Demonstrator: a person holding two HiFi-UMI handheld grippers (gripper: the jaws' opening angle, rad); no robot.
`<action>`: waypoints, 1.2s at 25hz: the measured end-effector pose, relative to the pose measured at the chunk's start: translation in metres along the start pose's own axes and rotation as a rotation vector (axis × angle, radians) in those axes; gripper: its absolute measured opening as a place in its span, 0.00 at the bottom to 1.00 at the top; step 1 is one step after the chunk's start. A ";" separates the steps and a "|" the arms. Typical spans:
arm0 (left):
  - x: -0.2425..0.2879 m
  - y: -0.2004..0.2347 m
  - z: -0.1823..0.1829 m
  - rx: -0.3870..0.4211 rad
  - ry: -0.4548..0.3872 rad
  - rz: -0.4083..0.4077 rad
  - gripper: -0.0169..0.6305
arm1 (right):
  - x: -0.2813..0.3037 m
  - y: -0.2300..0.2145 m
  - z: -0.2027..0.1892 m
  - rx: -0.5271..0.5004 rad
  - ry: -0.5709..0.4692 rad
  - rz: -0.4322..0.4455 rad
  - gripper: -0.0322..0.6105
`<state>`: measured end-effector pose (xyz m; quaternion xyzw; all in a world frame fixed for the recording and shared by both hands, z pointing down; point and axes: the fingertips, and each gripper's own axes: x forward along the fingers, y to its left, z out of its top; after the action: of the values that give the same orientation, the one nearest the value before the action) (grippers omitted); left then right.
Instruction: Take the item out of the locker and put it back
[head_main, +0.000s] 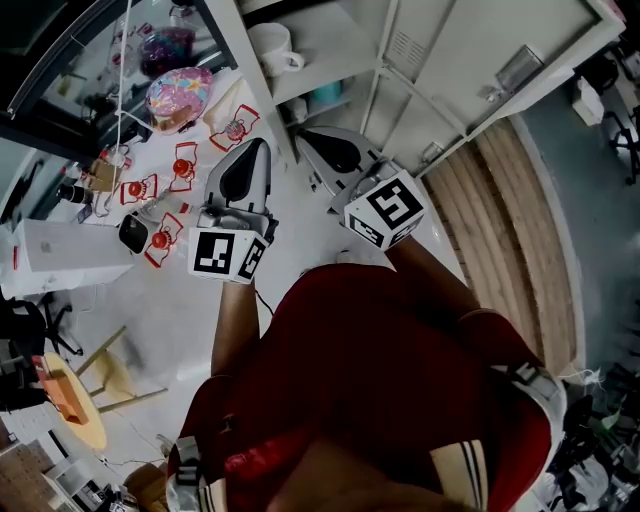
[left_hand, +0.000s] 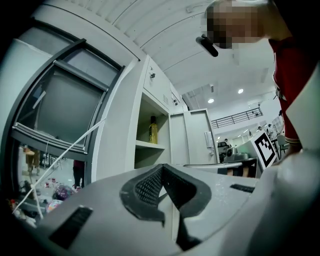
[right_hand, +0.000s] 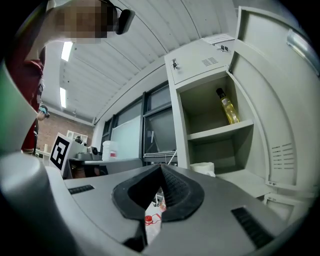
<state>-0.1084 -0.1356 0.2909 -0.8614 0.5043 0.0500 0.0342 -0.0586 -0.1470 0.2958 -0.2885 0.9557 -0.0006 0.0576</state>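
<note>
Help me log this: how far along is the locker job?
Done: the pale grey metal locker door stands open. In hand: nothing; left gripper and right gripper are shut, empty. Left: unclear; the slim yellow bottle stands on its shelf, untouched or returned.

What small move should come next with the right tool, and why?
Probably open the right tool and ease it up toward the yellow bottle with a dark cap, which stands on the upper shelf of the pale grey metal locker. The door is open and the bottle is in plain reach of view, but the tool's jaws are together with nothing between them.
</note>
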 end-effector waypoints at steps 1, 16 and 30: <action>0.000 -0.001 0.003 0.002 -0.003 -0.004 0.04 | 0.000 0.000 0.003 0.001 -0.006 -0.001 0.05; -0.007 -0.010 0.016 0.004 -0.009 -0.027 0.04 | -0.013 0.001 0.006 -0.005 0.026 -0.048 0.05; -0.015 -0.015 0.003 -0.003 0.017 -0.015 0.04 | -0.014 0.004 -0.006 0.013 0.048 -0.031 0.05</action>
<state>-0.1030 -0.1146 0.2900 -0.8655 0.4982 0.0431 0.0288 -0.0501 -0.1363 0.3033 -0.3030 0.9522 -0.0148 0.0365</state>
